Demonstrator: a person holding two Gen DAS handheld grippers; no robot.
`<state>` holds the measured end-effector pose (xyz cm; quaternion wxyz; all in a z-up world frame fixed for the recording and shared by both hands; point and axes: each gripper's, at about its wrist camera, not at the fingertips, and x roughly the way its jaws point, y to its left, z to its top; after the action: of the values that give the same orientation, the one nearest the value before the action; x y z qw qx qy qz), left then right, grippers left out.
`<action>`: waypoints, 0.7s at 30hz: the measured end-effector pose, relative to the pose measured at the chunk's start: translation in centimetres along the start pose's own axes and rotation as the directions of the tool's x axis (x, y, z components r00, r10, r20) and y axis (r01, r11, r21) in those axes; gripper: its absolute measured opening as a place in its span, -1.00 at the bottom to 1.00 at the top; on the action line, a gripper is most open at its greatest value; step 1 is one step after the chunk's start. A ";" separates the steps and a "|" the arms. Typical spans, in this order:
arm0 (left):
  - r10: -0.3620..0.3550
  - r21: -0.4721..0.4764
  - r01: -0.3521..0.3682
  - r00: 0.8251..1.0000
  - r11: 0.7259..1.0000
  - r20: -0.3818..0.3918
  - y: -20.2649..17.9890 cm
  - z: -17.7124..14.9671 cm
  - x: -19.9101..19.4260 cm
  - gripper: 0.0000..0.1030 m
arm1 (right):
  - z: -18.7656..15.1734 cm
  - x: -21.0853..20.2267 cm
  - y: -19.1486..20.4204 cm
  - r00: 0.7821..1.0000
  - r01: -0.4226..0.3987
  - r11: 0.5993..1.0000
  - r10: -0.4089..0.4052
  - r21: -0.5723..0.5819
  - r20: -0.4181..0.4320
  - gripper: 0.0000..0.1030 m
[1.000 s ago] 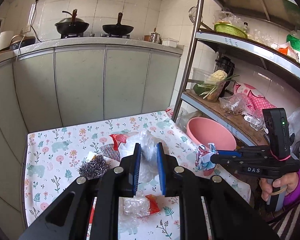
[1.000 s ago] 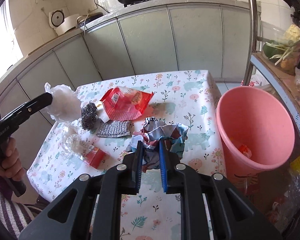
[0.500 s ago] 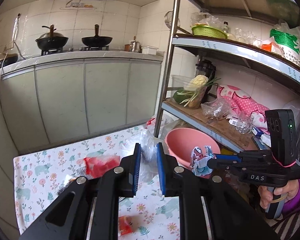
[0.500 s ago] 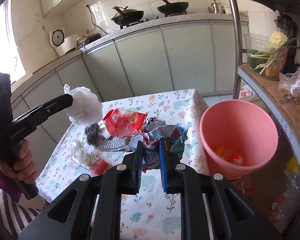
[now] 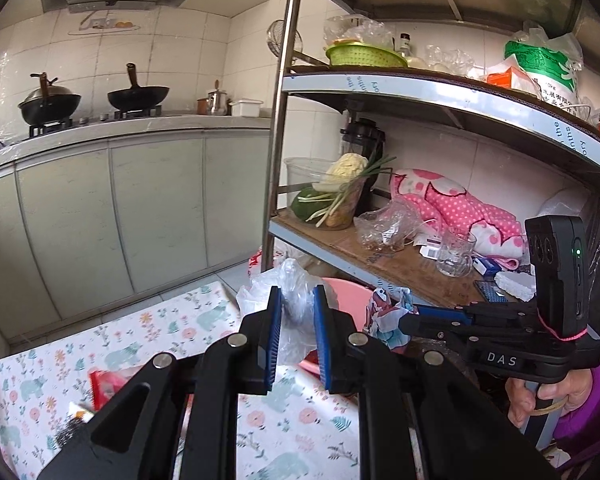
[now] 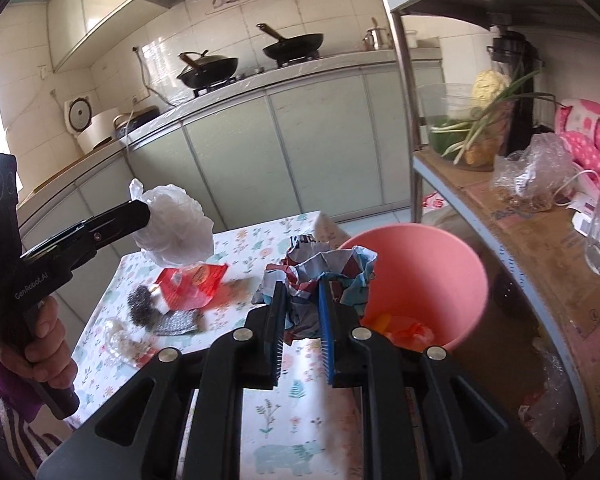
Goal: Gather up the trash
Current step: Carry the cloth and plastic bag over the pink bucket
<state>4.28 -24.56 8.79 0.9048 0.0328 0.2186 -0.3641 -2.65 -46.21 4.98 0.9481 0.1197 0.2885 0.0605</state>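
The right tongs (image 6: 302, 304), low in the frame's centre, grip a crumpled printed wrapper (image 6: 320, 266) just beside the rim of the pink bin (image 6: 460, 276). The left tongs (image 5: 296, 330) clamp a clear plastic bag (image 5: 288, 284) over the floral counter (image 5: 160, 320). Best carry each load fully over the bin's mouth before letting go, since light plastic drifts; the red packet (image 6: 192, 284) waits behind.

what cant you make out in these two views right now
- Left wrist view: most of the pink bin is hidden behind the plastic bag in the left gripper.
- Right wrist view: the red wrapper on the table is motion-blurred; print unreadable.
- Right wrist view: the orange scraps in the bin are too small to identify.
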 end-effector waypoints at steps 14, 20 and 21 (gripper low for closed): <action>-0.084 -0.026 0.082 0.992 0.996 -0.090 -3.0 0.1 9.0 -0.71 | 0.4 3.6 -5.3 0.997 0.076 0.994 -0.076 0.072 -0.003 -0.69; -0.076 -0.031 0.072 0.985 0.997 -0.153 -3.1 -1.4 12.3 -0.71 | -0.6 6.1 -6.9 0.995 0.098 0.990 -0.093 0.105 -0.046 -0.69; -0.075 -0.033 0.070 0.984 0.997 -0.161 -3.1 -1.6 12.7 -0.71 | -0.7 6.5 -7.1 0.994 0.101 0.989 -0.095 0.105 -0.053 -0.69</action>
<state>9.74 -34.64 2.28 0.8705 0.0421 0.2973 -0.3900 2.63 -51.76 -0.86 0.9349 0.1548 0.3193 0.0010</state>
